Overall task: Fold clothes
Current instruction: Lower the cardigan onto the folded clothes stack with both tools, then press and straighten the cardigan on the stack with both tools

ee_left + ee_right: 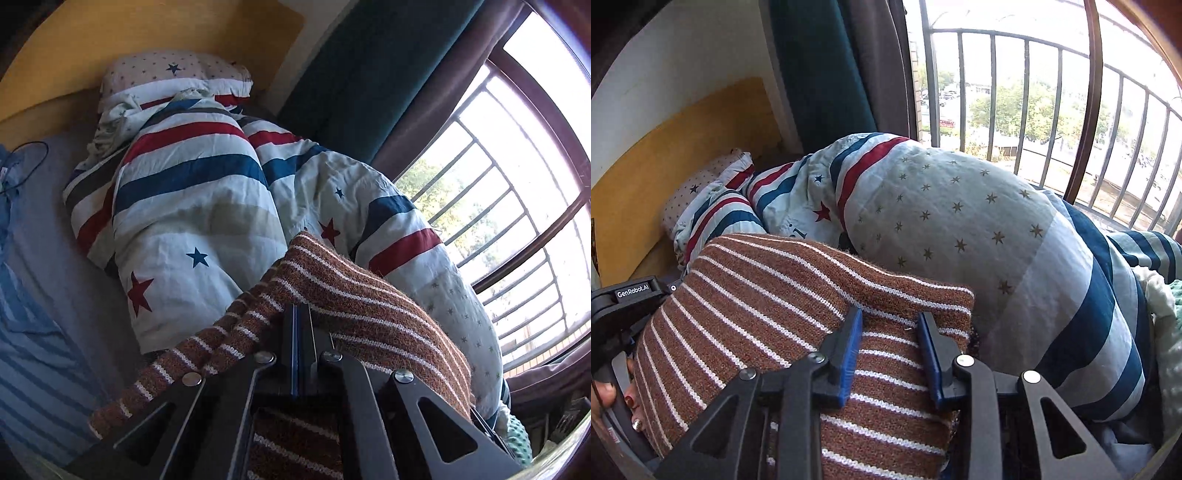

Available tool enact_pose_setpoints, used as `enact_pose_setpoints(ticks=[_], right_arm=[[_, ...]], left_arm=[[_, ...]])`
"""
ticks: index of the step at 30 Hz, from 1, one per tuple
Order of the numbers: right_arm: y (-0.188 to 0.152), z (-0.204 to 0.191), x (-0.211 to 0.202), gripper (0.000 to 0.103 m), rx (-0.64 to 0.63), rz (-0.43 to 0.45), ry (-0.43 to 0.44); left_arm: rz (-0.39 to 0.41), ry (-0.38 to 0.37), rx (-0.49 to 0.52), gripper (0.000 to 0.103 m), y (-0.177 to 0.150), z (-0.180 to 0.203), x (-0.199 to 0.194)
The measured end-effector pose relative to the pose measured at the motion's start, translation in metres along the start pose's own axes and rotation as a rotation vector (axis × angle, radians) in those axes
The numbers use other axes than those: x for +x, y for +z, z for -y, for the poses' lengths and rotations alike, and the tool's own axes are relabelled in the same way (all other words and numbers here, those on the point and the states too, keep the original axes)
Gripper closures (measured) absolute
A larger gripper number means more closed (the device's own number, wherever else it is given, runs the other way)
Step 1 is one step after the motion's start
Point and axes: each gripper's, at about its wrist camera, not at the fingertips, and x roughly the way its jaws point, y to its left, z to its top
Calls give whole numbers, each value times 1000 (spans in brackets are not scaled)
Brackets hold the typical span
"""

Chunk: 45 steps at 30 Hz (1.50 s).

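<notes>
A brown knit sweater (354, 295) with thin white stripes hangs bunched in front of both cameras, over the bed. The two black jaws of my left gripper (300, 310) stand pressed together, with an edge of the sweater pinched between them and cloth draped to either side. My right gripper (890, 321) has its blue pads (849, 350) closed against a thick fold of the same sweater (757, 295). In the right wrist view the left gripper's body (628, 295) shows at the left edge, held by a hand (613, 395) with red nails.
A rumpled duvet (192, 192) with red and blue stripes and stars lies just behind the sweater. A starred pillow (166, 70) rests against the yellow headboard (110, 37). A blue striped garment (29, 350) lies at left on the grey sheet. A barred window (1034, 110) and a teal curtain (820, 74) stand behind.
</notes>
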Motion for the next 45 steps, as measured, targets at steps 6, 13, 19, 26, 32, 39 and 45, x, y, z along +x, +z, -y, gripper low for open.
enact_pose_setpoints(ticks=[6,13,19,26,32,39,45], right_arm=[[4,-2,0,70,-15,-11,6],[32,-18,-41,65,-8,7,8],[1,-35,-89,53,-45,37,-4],[-45,-35,-68,51,-111,78,-22],[-45,-19,-61,51,-56,65,1],[-39,-7,-66,45,2,56,39],[-9,-5,-98,45,54,149,92]], left_arm=[[-38,-30,-48,100,-1,-8,-2],[-37,-85,-155,101,24,1,-50],[-9,-2,-122,101,12,-1,-89],[-70,139,-249,101,-31,-55,-38],[-85,44,-336,101,-33,-75,-38],[102,38,-327,101,-20,-59,-86],[233,-63,-224,101,3,-32,-135]])
